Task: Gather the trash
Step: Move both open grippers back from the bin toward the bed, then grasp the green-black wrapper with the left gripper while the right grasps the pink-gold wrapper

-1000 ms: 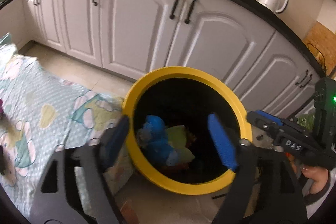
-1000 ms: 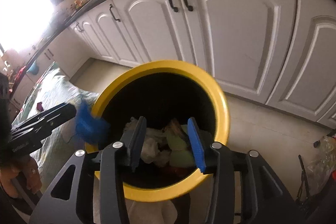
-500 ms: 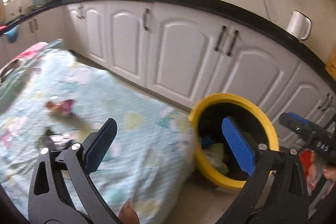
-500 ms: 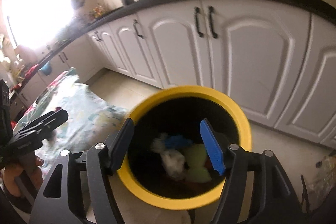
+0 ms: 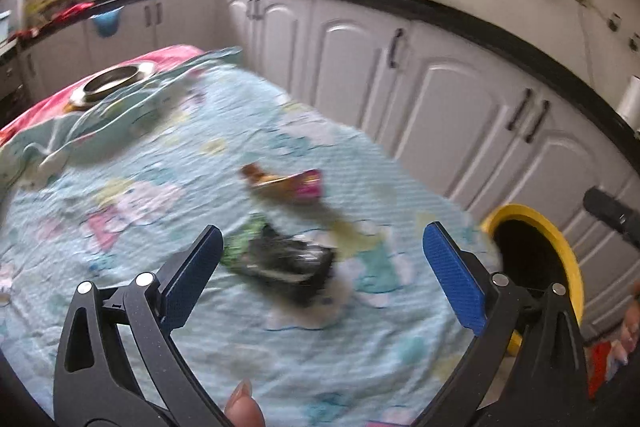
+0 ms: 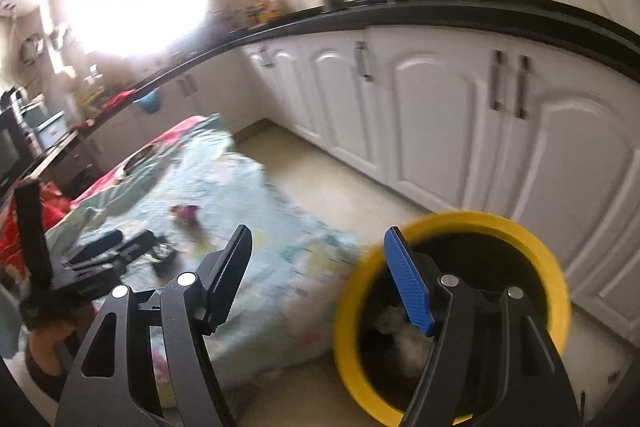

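In the left wrist view my left gripper (image 5: 320, 259) is open and empty above a table under a light blue patterned cloth (image 5: 152, 195). A dark crumpled wrapper with a green end (image 5: 280, 259) lies just ahead between the fingers. A pink and orange wrapper (image 5: 288, 183) lies farther on. The yellow-rimmed bin (image 5: 560, 251) stands at the table's right end. In the right wrist view my right gripper (image 6: 320, 271) is open and empty beside the bin (image 6: 520, 227), which holds trash. The left gripper (image 6: 96, 259) shows at the left, over the dark wrapper (image 6: 162, 259); the pink wrapper (image 6: 186, 213) lies beyond.
White cabinets (image 5: 460, 99) under a black counter run along the far side. A steel bowl (image 5: 114, 83) sits on the cloth at the far left, over a red cloth edge (image 5: 24, 115). Bare tiled floor (image 6: 340, 195) lies between table and cabinets.
Both grippers have swung left, away from the bin and toward the table. The left now faces the wrappers on the cloth. The right gripper's jaws have opened wider.
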A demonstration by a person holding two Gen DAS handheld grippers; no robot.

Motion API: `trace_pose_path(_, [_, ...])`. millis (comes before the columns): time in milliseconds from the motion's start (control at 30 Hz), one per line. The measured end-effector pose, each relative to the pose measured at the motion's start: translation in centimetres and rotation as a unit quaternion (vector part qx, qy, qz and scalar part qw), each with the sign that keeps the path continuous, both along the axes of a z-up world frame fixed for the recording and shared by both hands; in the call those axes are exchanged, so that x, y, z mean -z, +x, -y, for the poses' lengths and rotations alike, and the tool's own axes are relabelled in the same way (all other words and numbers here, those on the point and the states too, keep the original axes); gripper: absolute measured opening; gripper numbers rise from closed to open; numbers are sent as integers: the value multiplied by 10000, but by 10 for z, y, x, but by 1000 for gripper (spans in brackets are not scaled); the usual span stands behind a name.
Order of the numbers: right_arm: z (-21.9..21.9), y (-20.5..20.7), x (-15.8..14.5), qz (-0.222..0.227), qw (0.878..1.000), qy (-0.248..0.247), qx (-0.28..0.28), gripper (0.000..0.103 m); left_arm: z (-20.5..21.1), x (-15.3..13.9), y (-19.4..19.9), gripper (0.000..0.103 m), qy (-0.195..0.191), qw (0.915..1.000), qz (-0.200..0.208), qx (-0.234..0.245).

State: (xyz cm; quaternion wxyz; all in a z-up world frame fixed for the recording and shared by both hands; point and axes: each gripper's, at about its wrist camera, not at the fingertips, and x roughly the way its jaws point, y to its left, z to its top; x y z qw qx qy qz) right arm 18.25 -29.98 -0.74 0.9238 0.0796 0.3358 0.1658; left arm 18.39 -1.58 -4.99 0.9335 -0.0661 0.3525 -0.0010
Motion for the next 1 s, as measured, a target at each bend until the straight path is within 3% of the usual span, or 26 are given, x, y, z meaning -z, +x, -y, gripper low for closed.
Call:
trace_pose_path(400, [-104,67,4,-478,9922,-187,-1134,66,-50,31,29,90,-496,9970,-572,-175])
trace_pose_path(533, [-129,83,10,-640,9891,-160,-1314,65,-49,41,34,71,-562,9959,-707,-34])
trace_pose_path(733, [-168,108,31,-1042,9796,-242,-1704,56,-48,46,31,48,-584,9958,-703,7])
trace_pose_path(1000, [-207,130,67,-1584,9689,-194,-1891,44,-51,47,26,35,-711,9949,-707,120])
